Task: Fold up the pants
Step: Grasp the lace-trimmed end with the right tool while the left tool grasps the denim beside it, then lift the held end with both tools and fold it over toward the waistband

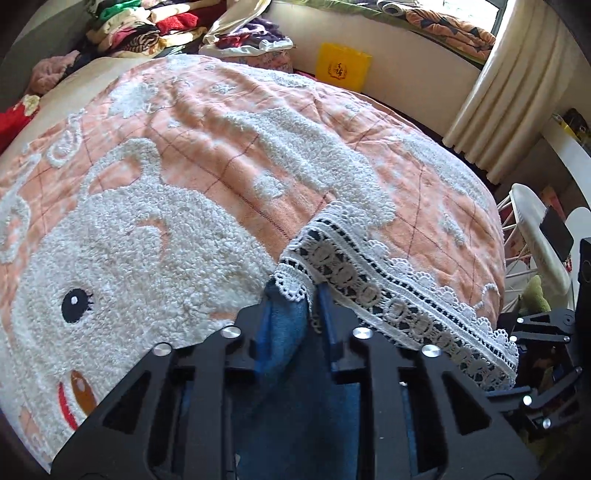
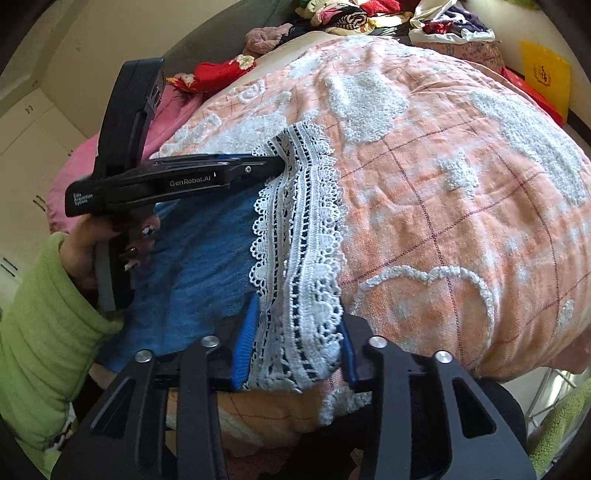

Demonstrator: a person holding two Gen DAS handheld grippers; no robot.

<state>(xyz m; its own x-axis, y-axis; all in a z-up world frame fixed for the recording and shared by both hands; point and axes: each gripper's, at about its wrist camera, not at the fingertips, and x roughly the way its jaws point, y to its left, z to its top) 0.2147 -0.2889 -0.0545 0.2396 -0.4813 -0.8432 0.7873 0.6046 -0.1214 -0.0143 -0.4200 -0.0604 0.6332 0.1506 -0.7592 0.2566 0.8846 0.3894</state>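
Pants: blue, soft brushed denim-like weave, hem finished with a wide white lace trim, openwork crochet bands with scalloped edges, dark fabric showing through the holes. They lie at the near edge of the bed, hem end draped over the blanket, both grippers at the lace hem.

Blanket: peach woven cloth with a thin dark-red grid, raised white fluffy patches, hearts and a cartoon animal face with a black eye in the left wrist view. Surface is rumpled and domed.

Left gripper: black plastic frame, blue finger pads, silver bolt heads. Jaws narrowed onto a bunched fold of blue fabric right below the lace corner; cloth fills the gap, so it has hold of the pants. In the right wrist view the same gripper comes in from the left, tip tucked under the lace edge, held by a hand in a fuzzy green sleeve with painted nails.

Right gripper: same build. Blue pads sit on either side of the lace strip, partly closed, lace bunched between them and touching both pads, so it is gripping the hem.

Background: heap of mixed clothes at the far side of the bed, yellow bag, cream curtain.
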